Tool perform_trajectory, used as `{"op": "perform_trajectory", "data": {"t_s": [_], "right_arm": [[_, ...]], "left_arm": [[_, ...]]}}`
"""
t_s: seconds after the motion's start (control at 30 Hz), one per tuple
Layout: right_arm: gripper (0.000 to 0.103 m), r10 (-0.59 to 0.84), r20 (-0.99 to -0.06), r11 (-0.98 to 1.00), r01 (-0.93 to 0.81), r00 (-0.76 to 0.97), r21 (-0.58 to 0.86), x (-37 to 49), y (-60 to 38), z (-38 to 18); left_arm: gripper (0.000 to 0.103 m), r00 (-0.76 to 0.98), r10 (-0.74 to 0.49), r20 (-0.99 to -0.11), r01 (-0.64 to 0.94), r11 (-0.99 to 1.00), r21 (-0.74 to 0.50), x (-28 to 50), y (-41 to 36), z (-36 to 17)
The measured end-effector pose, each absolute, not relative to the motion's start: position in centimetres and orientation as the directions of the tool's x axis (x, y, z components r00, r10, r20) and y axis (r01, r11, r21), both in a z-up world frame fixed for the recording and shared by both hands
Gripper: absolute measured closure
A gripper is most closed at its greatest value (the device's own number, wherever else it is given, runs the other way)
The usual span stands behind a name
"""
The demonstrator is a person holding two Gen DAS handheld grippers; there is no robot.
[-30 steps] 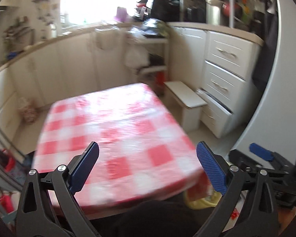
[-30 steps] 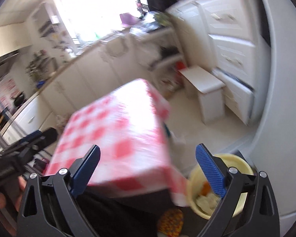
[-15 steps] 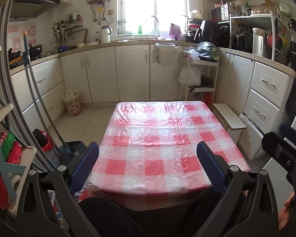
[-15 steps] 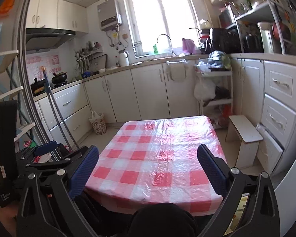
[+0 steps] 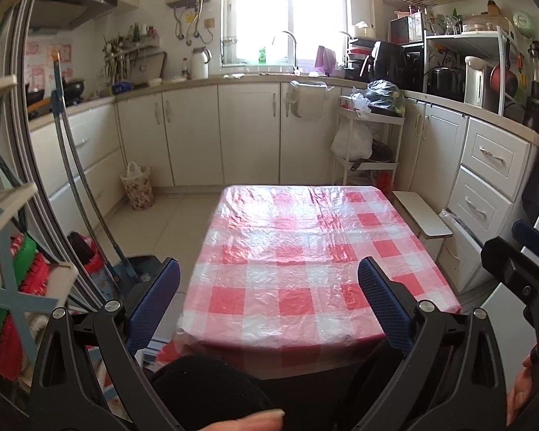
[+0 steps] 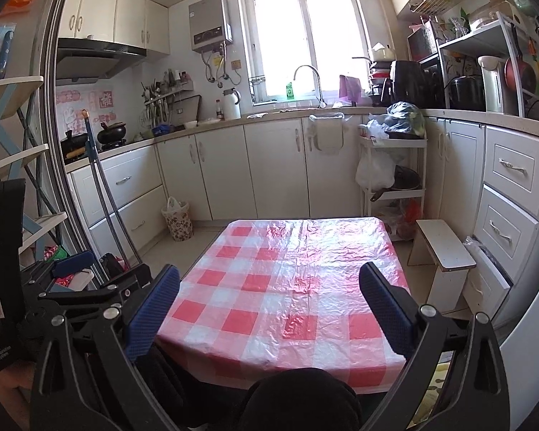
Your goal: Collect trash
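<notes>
The left gripper [image 5: 269,301] sits low in the middle of the left wrist view, with its two blue fingers [image 5: 153,301] spread wide apart and nothing between them. The right gripper [image 6: 269,305] sits low in the middle of the right wrist view, and its blue fingers [image 6: 386,312] are spread just as wide with nothing in them. Both point at a table with a red and white checked plastic cloth [image 5: 305,258] in the middle of each picture. No loose trash can be made out on the cloth. A small flowery bin with a white bag inside [image 6: 178,221] stands on the floor by the white cupboards, to the left of centre in the right wrist view. A white plastic bag [image 6: 373,172] hangs on a white rack of shelves [image 6: 422,194] to the right of centre. A little white stool [image 6: 443,248] stands just beside the table on the right. A blue mop pole [image 5: 75,165] leans at the left side of the left wrist view.
</notes>
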State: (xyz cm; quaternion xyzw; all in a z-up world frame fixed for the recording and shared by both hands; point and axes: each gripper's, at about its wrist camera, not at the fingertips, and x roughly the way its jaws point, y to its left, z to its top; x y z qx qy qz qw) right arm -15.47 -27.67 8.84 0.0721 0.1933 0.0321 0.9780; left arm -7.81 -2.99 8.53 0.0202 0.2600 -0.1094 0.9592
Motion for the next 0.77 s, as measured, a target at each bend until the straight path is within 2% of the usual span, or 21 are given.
{"op": "perform_trajectory", "data": {"t_s": [0.13, 0.27, 0.4, 0.6, 0.77], "right_arm": [[0.007, 0.092, -0.383, 0.987, -0.032, 0.919, 0.159, -15.3, -27.7, 8.5], [0.007, 0.093, -0.394, 0.985, -0.028, 0.914, 0.168, -15.0, -27.6, 8.0], [0.007, 0.084, -0.404, 0.988, -0.024, 0.911, 0.150, -14.1, -27.2, 7.7], [0.007, 0.053, -0.421, 0.991, 0.004, 0.905, 0.135, -12.6, -27.3, 7.2], [0.007, 0.042, -0.462, 0.989, 0.030, 0.886, 0.148, -11.3, -27.7, 5.7]], "left_arm": [[0.007, 0.846, -0.254, -0.469, 0.250, 0.966, -0.071, -8.2, -2.1, 8.4], [0.007, 0.866, -0.250, -0.433, 0.266, 0.964, -0.024, -8.8, -2.4, 8.5], [0.007, 0.857, -0.281, -0.431, 0.300, 0.954, -0.027, -8.3, -2.8, 8.0], [0.007, 0.787, -0.388, -0.480, 0.344, 0.921, -0.181, -5.1, -2.7, 5.4], [0.007, 0.739, -0.363, -0.568, 0.325, 0.930, -0.172, -2.6, -2.5, 2.9]]}}
